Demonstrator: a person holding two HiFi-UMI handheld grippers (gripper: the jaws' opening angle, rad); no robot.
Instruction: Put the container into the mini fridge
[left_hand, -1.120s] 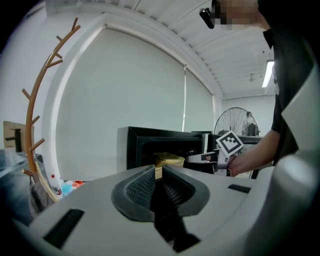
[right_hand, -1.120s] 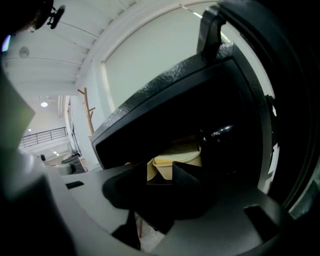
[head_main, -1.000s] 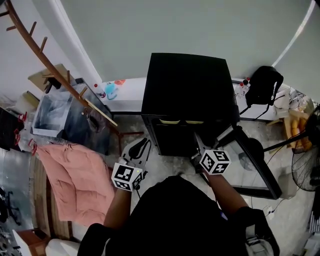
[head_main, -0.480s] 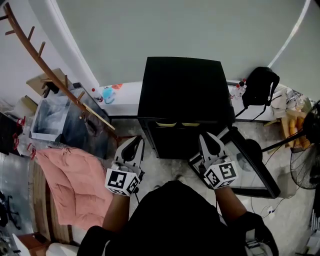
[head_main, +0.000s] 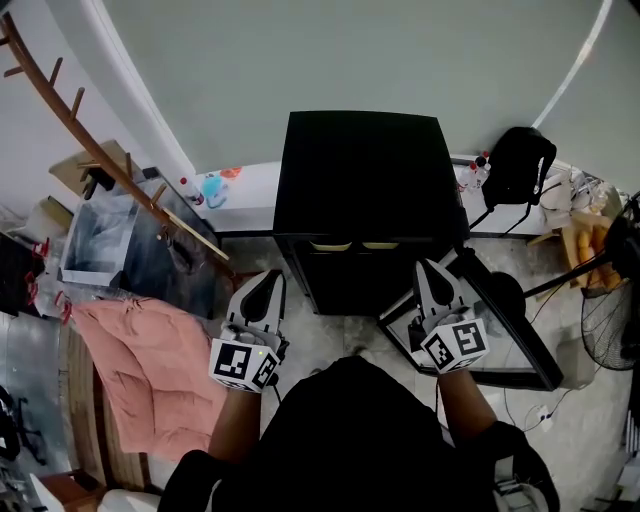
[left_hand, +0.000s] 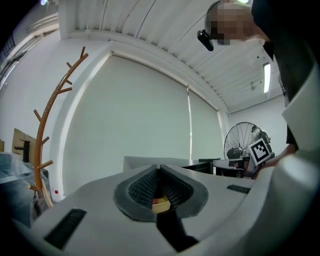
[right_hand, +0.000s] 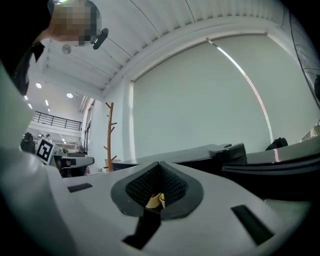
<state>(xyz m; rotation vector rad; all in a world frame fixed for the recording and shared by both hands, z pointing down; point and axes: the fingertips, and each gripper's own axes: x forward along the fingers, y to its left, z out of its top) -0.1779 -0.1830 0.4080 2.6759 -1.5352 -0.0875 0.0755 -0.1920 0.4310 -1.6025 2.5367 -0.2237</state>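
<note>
The black mini fridge (head_main: 360, 170) stands ahead with its glass door (head_main: 510, 340) swung open to the right. Two pale yellow container rims (head_main: 338, 245) show at the top of its dark opening. My left gripper (head_main: 264, 284) hangs left of the fridge front, its jaws closing the last bit to shut, nothing between them. My right gripper (head_main: 430, 270) sits over the inner edge of the open door, also shut and empty. Both gripper views tilt up at the wall and ceiling, with the left gripper (left_hand: 159, 171) and right gripper (right_hand: 159, 166) jaws meeting at the tips.
A wooden coat rack (head_main: 100, 140) leans at the left above a grey bin (head_main: 95, 235) and a pink cloth (head_main: 150, 365). A black backpack (head_main: 515, 165) and a fan (head_main: 612, 320) are at the right. A white ledge (head_main: 250, 195) runs behind the fridge.
The right gripper has drawn back from the fridge opening and to the right, over the door, and its jaws have closed. The left gripper has shifted slightly left.
</note>
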